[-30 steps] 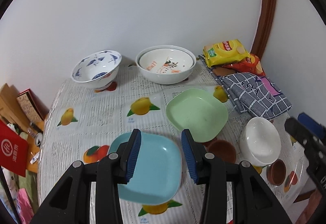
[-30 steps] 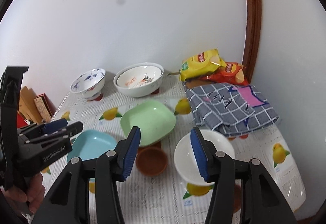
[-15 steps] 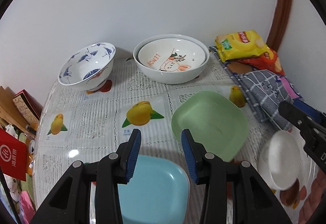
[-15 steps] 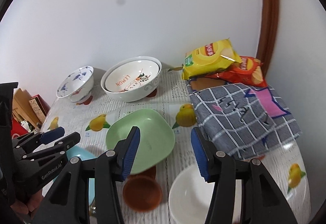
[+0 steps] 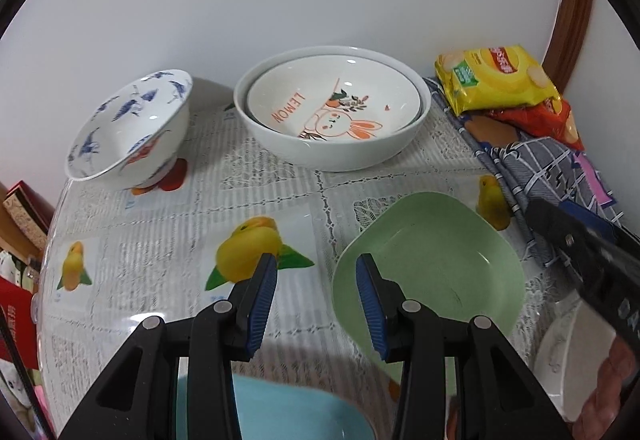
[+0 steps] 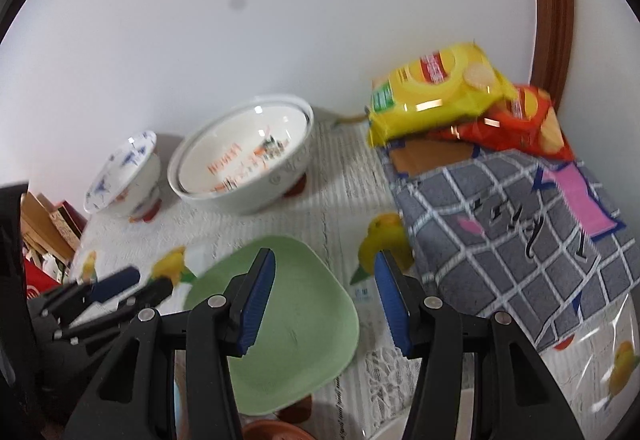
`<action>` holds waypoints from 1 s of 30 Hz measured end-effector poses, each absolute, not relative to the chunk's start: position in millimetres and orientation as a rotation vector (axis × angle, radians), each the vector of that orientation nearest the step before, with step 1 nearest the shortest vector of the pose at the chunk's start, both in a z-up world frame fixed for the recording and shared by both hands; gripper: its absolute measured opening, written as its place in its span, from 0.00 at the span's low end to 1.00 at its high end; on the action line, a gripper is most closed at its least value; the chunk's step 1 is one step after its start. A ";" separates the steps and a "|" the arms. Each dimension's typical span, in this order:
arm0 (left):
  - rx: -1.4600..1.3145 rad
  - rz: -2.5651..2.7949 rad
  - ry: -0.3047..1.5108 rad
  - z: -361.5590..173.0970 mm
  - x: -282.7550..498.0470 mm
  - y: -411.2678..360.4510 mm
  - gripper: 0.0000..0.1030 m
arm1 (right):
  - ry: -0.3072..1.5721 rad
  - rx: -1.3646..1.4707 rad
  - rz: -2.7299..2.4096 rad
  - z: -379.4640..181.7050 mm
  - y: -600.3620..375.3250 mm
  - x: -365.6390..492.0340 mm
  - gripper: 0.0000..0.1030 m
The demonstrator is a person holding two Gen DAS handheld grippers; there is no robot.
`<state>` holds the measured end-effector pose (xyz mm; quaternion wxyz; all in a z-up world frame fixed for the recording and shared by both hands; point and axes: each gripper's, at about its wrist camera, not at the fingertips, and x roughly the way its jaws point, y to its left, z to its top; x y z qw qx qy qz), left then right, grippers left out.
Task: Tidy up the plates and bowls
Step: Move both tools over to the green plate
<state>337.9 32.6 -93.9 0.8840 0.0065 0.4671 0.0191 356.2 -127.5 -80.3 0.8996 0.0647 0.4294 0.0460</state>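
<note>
On the fruit-print tablecloth a square green plate lies in the middle. My left gripper hovers open and holds nothing, just left of the plate's rim, with a light blue plate below its fingers. My right gripper is open too, above the green plate's right edge. At the back stand a blue-patterned bowl and a large white bowl with a rabbit-print bowl nested inside. A white bowl shows at the lower right.
Yellow and red snack bags and a grey checked cloth fill the back right corner by the wall. A brown saucer sits near the green plate's front. Boxes stand off the table's left edge.
Both grippers have moved forward and lower over the table. The blue plate and the white bowl have slid to the bottom of the views; the green plate and back bowls look closer.
</note>
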 end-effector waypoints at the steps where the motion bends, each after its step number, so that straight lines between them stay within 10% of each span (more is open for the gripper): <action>1: 0.015 0.040 0.973 -96.6 340.0 32.4 0.38 | 0.887 0.129 0.097 -82.5 -127.5 355.2 0.50; 30: 0.048 0.034 1.041 -119.8 353.0 32.0 0.38 | 1.008 0.092 0.054 -115.8 -133.5 355.6 0.47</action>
